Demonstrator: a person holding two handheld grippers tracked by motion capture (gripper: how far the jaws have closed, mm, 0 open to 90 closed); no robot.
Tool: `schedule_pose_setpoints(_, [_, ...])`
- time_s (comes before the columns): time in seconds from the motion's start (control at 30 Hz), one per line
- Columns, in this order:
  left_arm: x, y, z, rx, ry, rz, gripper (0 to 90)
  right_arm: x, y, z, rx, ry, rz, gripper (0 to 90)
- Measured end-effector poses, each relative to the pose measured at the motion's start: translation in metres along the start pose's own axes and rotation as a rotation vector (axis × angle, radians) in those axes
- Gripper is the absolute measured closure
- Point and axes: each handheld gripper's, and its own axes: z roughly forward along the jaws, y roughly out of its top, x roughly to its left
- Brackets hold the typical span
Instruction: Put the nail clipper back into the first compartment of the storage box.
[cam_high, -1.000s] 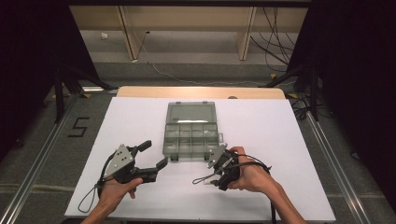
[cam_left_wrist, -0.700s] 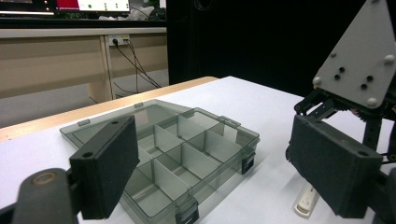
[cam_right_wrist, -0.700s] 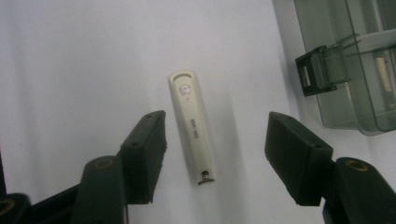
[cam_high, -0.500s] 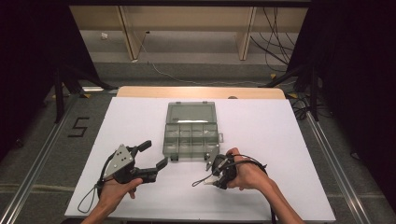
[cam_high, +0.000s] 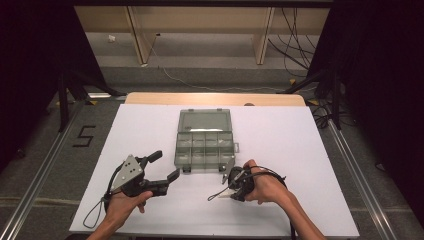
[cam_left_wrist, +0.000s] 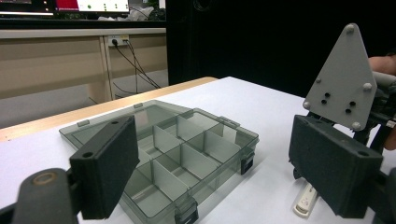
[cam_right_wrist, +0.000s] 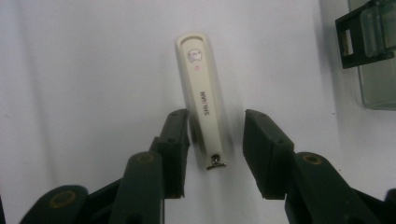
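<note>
A white nail clipper (cam_right_wrist: 201, 98) lies flat on the white table (cam_high: 300, 150), its hinge end between the pads of my right gripper (cam_right_wrist: 217, 116). The jaws have just been closing around it; the left pad (cam_right_wrist: 177, 140) is right beside it and a gap still shows at the right pad, so the gripper is open. In the high view my right gripper (cam_high: 234, 181) points down at the table near the front right corner of a clear grey compartment box (cam_high: 205, 145). My left gripper (cam_high: 165, 165) hovers wide open with nothing between its pads, left of the box (cam_left_wrist: 187, 149). The clipper (cam_left_wrist: 306, 203) shows under the right gripper's grey plate (cam_left_wrist: 343, 79).
The box's lid (cam_high: 205, 121) lies open flat toward the far side, and its compartments look empty. Black latches sit on its near edge (cam_right_wrist: 362, 39). A wooden strip (cam_high: 215, 98) borders the table's far edge. Cables trail from both grippers.
The right gripper's jaws have narrowed around the nail clipper, and the hand has shifted only slightly. The left gripper and the box have not moved.
</note>
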Motion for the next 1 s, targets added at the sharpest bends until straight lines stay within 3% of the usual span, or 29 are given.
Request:
schedule_pose_setpoints(0.53, [0.0, 0.0, 0.001, 0.003, 0.0, 0.008, 15.7, -0.002, 0.0, 0.002, 0.014, 0.061, 0.005, 77.1])
schedule_pose_setpoints(0.63, [0.0, 0.0, 0.001, 0.004, 0.0, 0.007, 15.7, -0.001, 0.001, 0.002, 0.017, 0.047, -0.01, 77.2])
schedule_pose_setpoints(0.8, [0.001, -0.001, 0.001, -0.006, -0.004, 0.003, 15.7, 0.0, 0.002, -0.002, 0.002, 0.034, 0.012, 77.3])
schedule_pose_setpoints(0.9, [0.001, 0.0, 0.0, 0.003, 0.004, 0.004, 15.7, -0.001, 0.003, -0.008, 0.008, -0.002, -0.001, 77.3])
schedule_pose_setpoints(0.93, [0.0, 0.0, 0.0, 0.003, 0.008, 0.0, 15.8, 0.001, 0.004, -0.009, -0.009, -0.003, 0.02, 77.3])
schedule_pose_setpoints(1.0, [0.001, 0.0, 0.0, 0.005, 0.014, 0.007, 15.8, 0.001, 0.006, -0.015, -0.022, -0.039, 0.005, 77.3])
